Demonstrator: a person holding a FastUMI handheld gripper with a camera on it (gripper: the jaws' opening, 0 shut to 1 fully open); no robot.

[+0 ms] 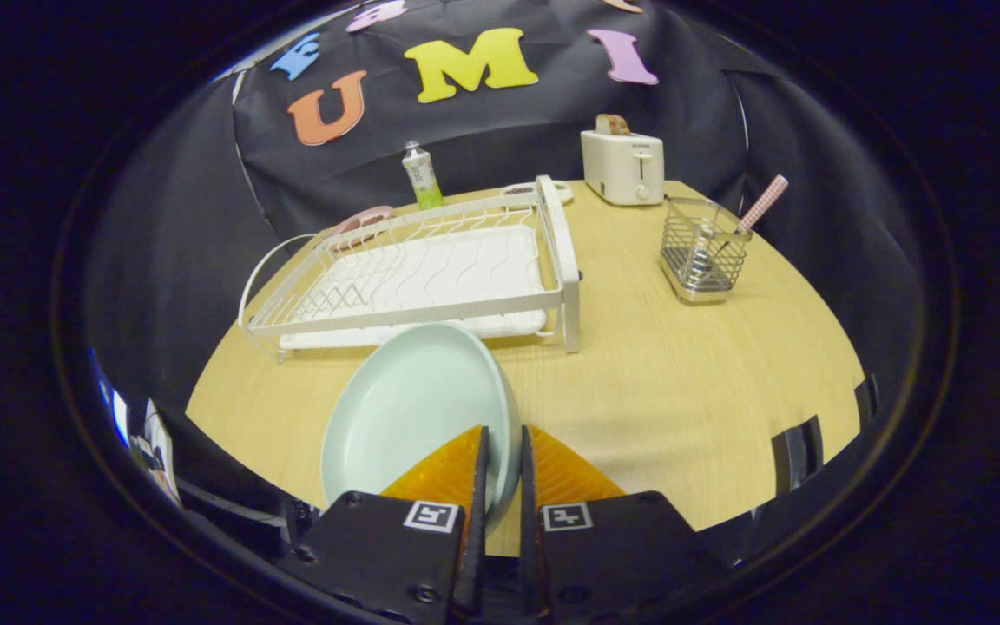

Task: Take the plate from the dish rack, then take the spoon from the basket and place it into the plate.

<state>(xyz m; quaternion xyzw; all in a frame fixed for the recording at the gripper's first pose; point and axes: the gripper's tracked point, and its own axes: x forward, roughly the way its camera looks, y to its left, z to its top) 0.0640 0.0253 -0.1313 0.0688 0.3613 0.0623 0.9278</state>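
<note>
A pale green plate (404, 408) stands nearly on edge over the wooden table, its rim pinched between my two fingers. My gripper (503, 438) is shut on that rim, with the plate's hollow side spreading to the left of the fingers. Beyond the plate lies the white dish rack (430, 278), with no dishes in its wires. Farther off to the right stands a wire basket (702, 247) holding a spoon (760, 204) with a checked pink handle that sticks out up and to the right.
A white toaster (623, 165) with a slice of bread stands at the table's back edge. A small bottle (421, 176) stands behind the rack, with a pink dish (361, 219) and a small white dish (524, 188) near it. Bare tabletop (682, 382) lies between my fingers and the basket.
</note>
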